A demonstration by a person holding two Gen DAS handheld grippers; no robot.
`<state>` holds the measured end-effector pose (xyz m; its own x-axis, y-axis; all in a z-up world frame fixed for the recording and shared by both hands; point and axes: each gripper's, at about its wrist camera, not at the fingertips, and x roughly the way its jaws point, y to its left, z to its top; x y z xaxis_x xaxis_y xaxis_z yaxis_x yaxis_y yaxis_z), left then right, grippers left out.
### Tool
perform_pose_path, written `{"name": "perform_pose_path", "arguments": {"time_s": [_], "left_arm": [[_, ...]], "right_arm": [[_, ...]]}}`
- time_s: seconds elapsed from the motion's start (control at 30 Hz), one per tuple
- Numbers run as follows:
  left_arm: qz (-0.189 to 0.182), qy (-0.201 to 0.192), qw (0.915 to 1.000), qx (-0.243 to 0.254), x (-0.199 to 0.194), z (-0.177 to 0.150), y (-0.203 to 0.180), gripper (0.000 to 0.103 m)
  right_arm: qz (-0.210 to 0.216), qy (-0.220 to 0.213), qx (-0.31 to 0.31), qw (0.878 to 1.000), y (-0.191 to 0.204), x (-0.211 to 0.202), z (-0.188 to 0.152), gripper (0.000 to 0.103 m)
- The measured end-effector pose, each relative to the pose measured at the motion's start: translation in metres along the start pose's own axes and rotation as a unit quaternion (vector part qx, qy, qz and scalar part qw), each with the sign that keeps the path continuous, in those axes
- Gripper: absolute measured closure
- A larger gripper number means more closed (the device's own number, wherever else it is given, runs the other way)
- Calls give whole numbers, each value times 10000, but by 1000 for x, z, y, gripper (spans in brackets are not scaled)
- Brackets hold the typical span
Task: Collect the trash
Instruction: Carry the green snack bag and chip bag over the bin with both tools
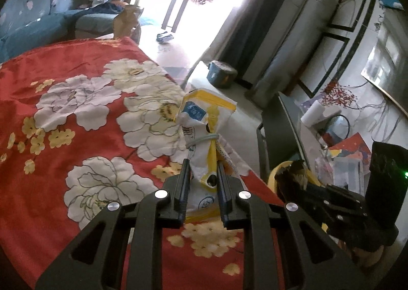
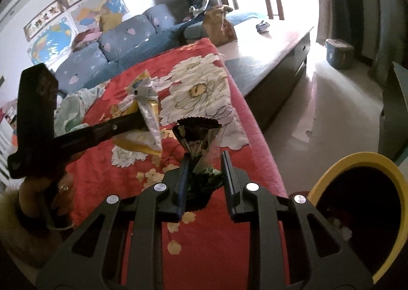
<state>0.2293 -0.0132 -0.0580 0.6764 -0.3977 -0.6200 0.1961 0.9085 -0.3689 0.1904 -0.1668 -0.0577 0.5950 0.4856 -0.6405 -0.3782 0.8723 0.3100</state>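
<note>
Red flowered bed cloth [image 2: 209,226] lies below; right claw [image 2: 205,170], grasping a dark wrapper [image 2: 197,137], has the yellow-rimmed bin [image 2: 331,170] at lower right, while left claw [image 1: 202,175] is clenched on a white-yellow packet [image 1: 204,121].

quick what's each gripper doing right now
Left gripper: shut on the white-and-yellow wrapper.
Right gripper: holding the dark snack wrapper.

Two long wall banners [image 2: 61,7] above the world map [image 2: 52,40] are showing large Chinese characters — too blurred to read surely. The white-and-yellow wrapper [image 1: 204,121] is carrying a blue label [image 1: 195,111] with print — illegible.
</note>
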Motion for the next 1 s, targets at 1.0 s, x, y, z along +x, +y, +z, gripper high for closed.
{"name": "perform_pose_path", "arguments": {"time_s": [1.0], "left_arm": [[-926, 198, 9888, 1155, 7, -30, -130, 84]], "right_arm": [[-1106, -642, 1006, 9867, -96, -86, -27, 85]]}}
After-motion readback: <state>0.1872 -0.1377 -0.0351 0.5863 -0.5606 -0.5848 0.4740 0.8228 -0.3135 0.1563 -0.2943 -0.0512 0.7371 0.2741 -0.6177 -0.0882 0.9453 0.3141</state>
